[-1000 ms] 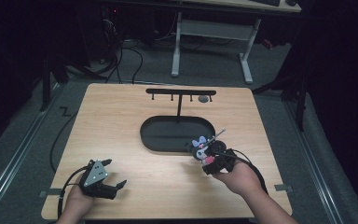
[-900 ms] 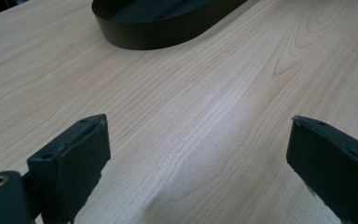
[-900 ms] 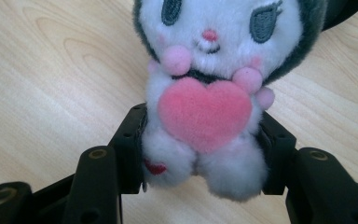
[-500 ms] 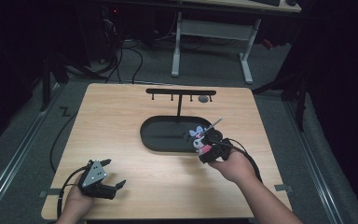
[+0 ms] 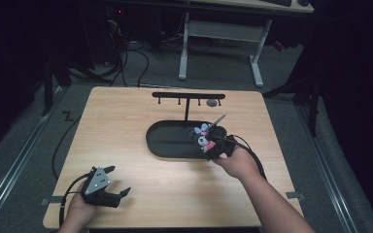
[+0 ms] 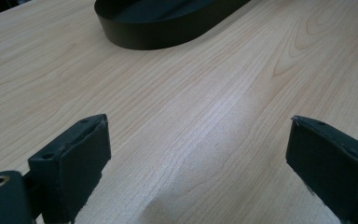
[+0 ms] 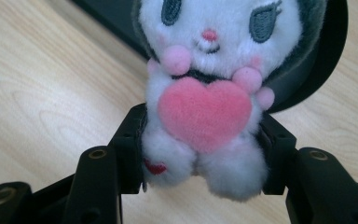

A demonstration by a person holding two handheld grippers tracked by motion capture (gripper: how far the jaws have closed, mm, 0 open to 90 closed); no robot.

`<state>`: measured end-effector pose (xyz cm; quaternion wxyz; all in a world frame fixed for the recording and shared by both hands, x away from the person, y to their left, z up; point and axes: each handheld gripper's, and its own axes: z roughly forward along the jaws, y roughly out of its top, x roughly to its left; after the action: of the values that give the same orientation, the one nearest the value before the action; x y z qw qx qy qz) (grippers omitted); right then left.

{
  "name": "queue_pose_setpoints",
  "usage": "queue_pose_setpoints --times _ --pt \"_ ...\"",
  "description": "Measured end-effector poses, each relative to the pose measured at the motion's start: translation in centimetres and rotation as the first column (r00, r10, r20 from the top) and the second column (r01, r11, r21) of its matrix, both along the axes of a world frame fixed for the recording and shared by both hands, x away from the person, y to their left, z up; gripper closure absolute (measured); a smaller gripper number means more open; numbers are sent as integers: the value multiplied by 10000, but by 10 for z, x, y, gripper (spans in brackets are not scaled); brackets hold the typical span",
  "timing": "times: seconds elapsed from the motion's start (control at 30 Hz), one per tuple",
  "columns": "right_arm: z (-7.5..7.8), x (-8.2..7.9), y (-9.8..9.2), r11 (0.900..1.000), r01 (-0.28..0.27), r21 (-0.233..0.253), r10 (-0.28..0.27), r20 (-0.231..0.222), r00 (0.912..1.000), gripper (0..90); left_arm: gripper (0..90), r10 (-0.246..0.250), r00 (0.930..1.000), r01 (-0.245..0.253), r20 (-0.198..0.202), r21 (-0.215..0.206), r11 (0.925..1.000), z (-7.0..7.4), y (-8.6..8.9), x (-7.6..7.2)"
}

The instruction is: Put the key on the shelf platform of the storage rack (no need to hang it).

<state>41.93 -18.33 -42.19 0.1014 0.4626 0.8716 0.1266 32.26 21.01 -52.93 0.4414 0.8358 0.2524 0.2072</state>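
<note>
A small white plush toy point(image 7: 205, 84) with a dark hood and a pink heart on its chest is clamped between the jaws of my right gripper point(image 7: 200, 154). In the high view the plush toy point(image 5: 203, 137) and the right gripper point(image 5: 214, 147) hover over the right end of the black oval tray point(image 5: 167, 141). A thin strap or rod sticks up from the toy toward the back right. My left gripper point(image 5: 108, 196) rests open near the table's front left corner, nothing between its jaws; its pads point(image 6: 81, 156) frame bare wood, the tray rim point(image 6: 158, 32) farther off.
A black T-shaped rack point(image 5: 188, 97) with small hooks stands from the tray's back edge; a small grey object point(image 5: 212, 103) hangs on its right side. Cables trail off the table's left. A white desk frame point(image 5: 223, 34) stands on the floor beyond the table.
My right gripper has carried the plush toy left and farther back, from beside the tray's right end to over its rim. The left gripper has stayed put.
</note>
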Motion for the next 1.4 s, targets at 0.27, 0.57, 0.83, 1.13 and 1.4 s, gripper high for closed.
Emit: queue_pose_setpoints --times 0.27,0.57,0.83,1.13,1.4 --pt "0 14 10 10000 -26 76 26 89 10000 473 69 6 10000 -5 -58 28 10000 -1 1 0" --pt "-11 31 16 9996 101 251 -100 -37 9999 473 80 -113 9999 113 -70 70 9999 -2 -3 2" --pt "-21 47 16 9990 352 270 -351 -41 9994 472 88 -135 9999 136 -81 77 9999 -2 -3 2" --pt "-30 61 23 9992 381 115 -380 -125 9992 472 88 -156 9999 157 -68 65 9999 -2 -2 2" --pt "-32 67 31 9992 307 266 -305 -103 9995 472 92 -160 9999 160 -55 78 9998 -2 -2 1"
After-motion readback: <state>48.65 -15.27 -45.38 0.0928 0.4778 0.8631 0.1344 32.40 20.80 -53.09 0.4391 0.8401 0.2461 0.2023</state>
